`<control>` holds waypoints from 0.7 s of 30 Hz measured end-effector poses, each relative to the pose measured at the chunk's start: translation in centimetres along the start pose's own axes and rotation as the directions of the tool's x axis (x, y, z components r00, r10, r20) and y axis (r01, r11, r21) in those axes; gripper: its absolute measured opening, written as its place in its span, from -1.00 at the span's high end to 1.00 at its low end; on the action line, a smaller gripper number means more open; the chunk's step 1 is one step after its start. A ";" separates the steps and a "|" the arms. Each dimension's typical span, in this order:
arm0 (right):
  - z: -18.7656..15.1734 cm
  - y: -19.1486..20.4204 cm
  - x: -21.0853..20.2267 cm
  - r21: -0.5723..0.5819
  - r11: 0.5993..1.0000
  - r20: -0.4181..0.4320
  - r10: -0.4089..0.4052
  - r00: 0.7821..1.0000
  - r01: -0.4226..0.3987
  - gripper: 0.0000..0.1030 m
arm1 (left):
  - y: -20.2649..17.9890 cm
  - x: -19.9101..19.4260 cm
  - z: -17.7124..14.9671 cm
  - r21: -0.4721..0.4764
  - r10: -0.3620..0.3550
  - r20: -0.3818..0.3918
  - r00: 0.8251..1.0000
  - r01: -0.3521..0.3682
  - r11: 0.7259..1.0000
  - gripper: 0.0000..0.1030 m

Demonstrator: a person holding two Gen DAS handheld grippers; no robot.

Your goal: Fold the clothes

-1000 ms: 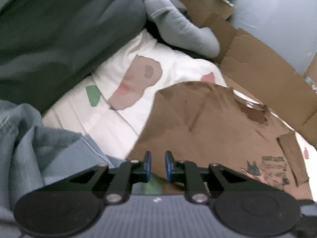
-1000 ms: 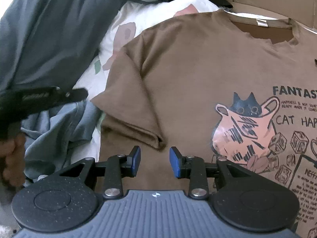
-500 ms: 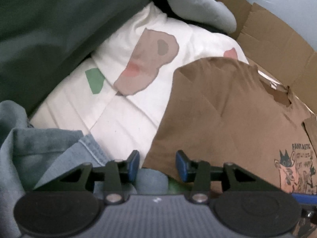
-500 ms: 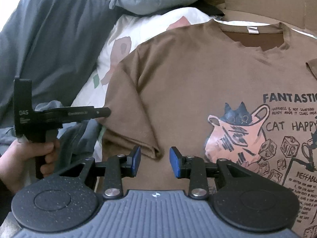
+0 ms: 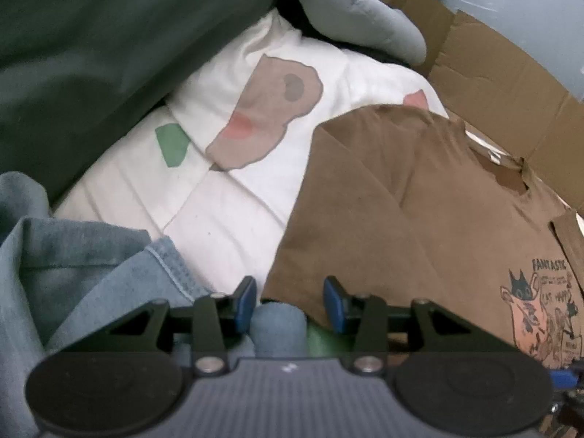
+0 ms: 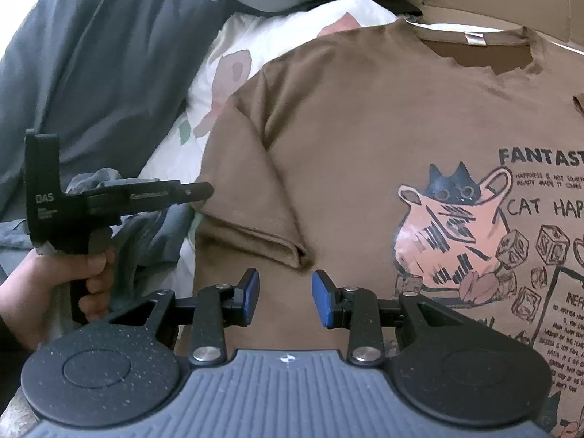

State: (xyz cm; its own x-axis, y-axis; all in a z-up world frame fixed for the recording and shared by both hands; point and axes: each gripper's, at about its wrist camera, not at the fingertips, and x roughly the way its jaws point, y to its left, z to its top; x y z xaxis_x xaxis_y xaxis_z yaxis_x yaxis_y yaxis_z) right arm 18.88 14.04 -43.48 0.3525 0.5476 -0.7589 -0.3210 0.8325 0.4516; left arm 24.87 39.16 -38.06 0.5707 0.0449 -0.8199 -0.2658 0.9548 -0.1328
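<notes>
T-shirt under right gripper

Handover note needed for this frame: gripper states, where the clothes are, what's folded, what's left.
Left gripper: jaws closing slightly, nothing pinched; it hovers at the sleeve edge of the brown T-shirt, beside a blue denim garment.
Right gripper: open, empty, over the shirt just below the sleeve.
The shirt lies face up, spread flat on the white quilt, collar toward the cardboard.
Done: shirt laid out. Left: every fold, starting with that sleeve side.
</notes>
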 end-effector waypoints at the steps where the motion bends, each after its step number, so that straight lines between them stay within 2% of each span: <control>1: -0.1 -0.1 0.1 0.002 1.000 -0.003 -0.002 1.000 0.002 0.29 | 0.2 -0.1 0.0 -0.016 -0.005 0.000 1.000 0.005 1.000 0.24; 5: 0.0 -0.1 0.0 0.002 1.000 0.004 -0.008 1.000 0.008 0.29 | 2.1 -0.4 0.2 -0.146 -0.055 0.007 0.998 0.056 0.988 0.41; 6: 0.1 -0.1 -0.1 0.004 1.000 0.007 -0.008 1.000 0.008 0.29 | 2.6 -0.4 0.3 -0.183 -0.070 0.010 0.998 0.070 0.981 0.51; 11: 0.6 -0.2 -0.2 0.001 1.000 0.016 -0.011 1.000 0.011 0.29 | 4.2 -0.2 0.1 -0.278 -0.107 0.022 0.994 0.109 0.954 0.67; 16: 0.6 0.0 -0.2 0.001 1.000 0.018 -0.002 1.000 0.002 0.29 | 4.2 -0.3 0.3 -0.287 -0.102 0.016 0.995 0.103 0.952 0.92; 21: 0.9 0.5 -0.3 -0.019 1.000 0.027 0.022 0.999 -0.022 0.29 | 3.5 -1.3 0.9 -0.272 -0.105 0.029 0.994 0.109 0.956 0.95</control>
State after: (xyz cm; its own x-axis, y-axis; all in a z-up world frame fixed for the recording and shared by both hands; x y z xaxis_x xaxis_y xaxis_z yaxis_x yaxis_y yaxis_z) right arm 19.41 14.32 -42.60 0.3686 0.5682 -0.7357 -0.3455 0.8185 0.4590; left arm 23.91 42.67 -36.91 0.6176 -0.0473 -0.7851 -0.4033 0.8379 -0.3678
